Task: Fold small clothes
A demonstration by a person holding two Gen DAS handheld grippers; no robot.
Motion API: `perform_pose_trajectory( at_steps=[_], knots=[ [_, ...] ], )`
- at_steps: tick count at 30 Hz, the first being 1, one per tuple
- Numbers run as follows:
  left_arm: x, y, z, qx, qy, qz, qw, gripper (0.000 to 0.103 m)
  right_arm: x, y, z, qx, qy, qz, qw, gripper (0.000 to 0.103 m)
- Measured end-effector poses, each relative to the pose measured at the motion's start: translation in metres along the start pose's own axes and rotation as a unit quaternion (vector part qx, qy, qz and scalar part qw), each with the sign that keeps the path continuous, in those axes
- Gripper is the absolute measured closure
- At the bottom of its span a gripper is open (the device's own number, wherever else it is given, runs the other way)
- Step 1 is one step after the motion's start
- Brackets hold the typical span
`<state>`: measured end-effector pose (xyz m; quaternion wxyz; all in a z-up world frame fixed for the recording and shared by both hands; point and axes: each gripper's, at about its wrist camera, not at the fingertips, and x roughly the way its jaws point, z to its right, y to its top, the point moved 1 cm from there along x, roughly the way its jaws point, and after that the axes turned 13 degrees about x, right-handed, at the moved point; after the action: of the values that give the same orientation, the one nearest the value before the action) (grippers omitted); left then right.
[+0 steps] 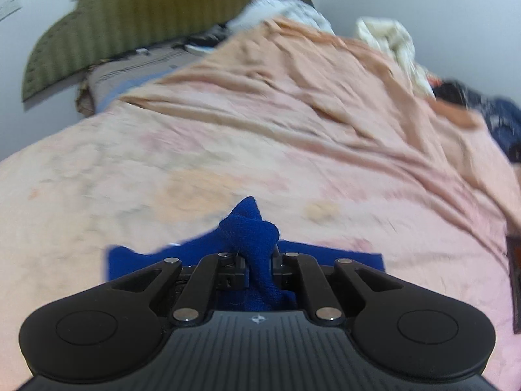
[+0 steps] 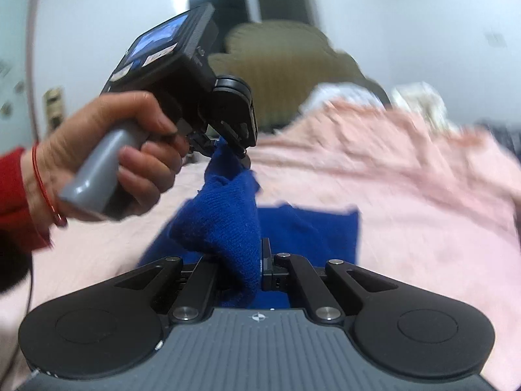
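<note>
The left hand-held gripper (image 1: 260, 268) is clamping a bunched fold of the blue cloth (image 1: 250, 228), its jaws closed tight on the fabric. A tuft of the cloth is sticking up past the fingertips. The right hand-held gripper (image 2: 260, 270) is likewise pinching the cloth (image 2: 228, 224), jaws closed on a thick fold that is rising in front of it.

In the right wrist view, the left hand-held gripper (image 2: 228, 145) is showing from outside, gripped by a hand (image 2: 107, 150) with a red sleeve (image 2: 13, 195) and a red cord at the wrist. The cloth is hanging taut between the two grippers, lifted at both held points. Its remaining part is lying flat on the bed (image 1: 228, 130), near the bed's near edge, on a pink sheet (image 2: 407, 179).

An olive headboard (image 1: 146, 16) is standing at the far end of the bed. Pale crumpled clothes (image 1: 387, 39) are lying at the far right corner, with dark items (image 1: 488, 114) along the right edge. Both views are blurring.
</note>
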<state>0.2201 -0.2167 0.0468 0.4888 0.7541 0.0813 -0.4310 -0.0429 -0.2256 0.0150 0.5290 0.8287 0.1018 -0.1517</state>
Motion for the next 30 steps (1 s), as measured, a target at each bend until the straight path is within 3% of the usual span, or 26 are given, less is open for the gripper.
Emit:
perform_pose_trajectory(
  at_steps=[7, 10, 12, 14, 15, 17, 21, 22, 25, 28, 30],
  knots=[
    [0.033, -0.002, 0.042, 0.035, 0.008, -0.016, 0.9992, 0.092, 0.017, -0.023, 0.062, 0.167, 0.019, -0.072, 0.983, 0.098],
    [0.034, 0.003, 0.039, 0.022, -0.021, -0.014, 0.9994, 0.083, 0.017, -0.027, 0.079, 0.223, 0.034, -0.099, 0.969, 0.079],
    [0.028, 0.008, 0.032, 0.007, -0.047, -0.003, 0.9989, 0.065, 0.013, -0.030, 0.087, 0.244, 0.043, -0.104, 0.963, 0.074],
    [0.017, 0.014, 0.022, -0.008, -0.045, 0.014, 0.9988, 0.018, 0.011, -0.030, 0.095, 0.264, 0.050, -0.105, 0.957, 0.072],
    [0.009, 0.015, 0.016, -0.017, -0.035, 0.032, 0.9987, 0.015, 0.010, -0.030, 0.097, 0.276, 0.053, -0.106, 0.954, 0.072],
    [-0.007, 0.017, 0.007, -0.018, -0.021, 0.061, 0.9977, 0.014, 0.009, -0.032, 0.106, 0.314, 0.063, -0.107, 0.941, 0.072],
    [-0.027, 0.005, -0.007, 0.004, 0.010, 0.047, 0.9989, 0.014, 0.016, -0.029, 0.123, 0.364, 0.082, -0.106, 0.922, 0.073],
    [-0.032, -0.004, -0.008, 0.014, 0.020, 0.045, 0.9987, 0.014, 0.016, -0.029, 0.124, 0.370, 0.084, -0.105, 0.919, 0.079],
    [-0.048, -0.038, -0.015, 0.034, 0.036, 0.040, 0.9980, 0.014, 0.018, -0.028, 0.130, 0.394, 0.098, -0.102, 0.908, 0.078],
    [-0.065, -0.071, -0.021, 0.039, 0.039, 0.028, 0.9981, 0.014, 0.023, -0.028, 0.138, 0.424, 0.097, -0.106, 0.894, 0.094],
    [-0.079, -0.088, -0.025, 0.039, 0.043, 0.029, 0.9979, 0.014, 0.021, -0.029, 0.139, 0.439, 0.103, -0.116, 0.885, 0.094]
  ],
)
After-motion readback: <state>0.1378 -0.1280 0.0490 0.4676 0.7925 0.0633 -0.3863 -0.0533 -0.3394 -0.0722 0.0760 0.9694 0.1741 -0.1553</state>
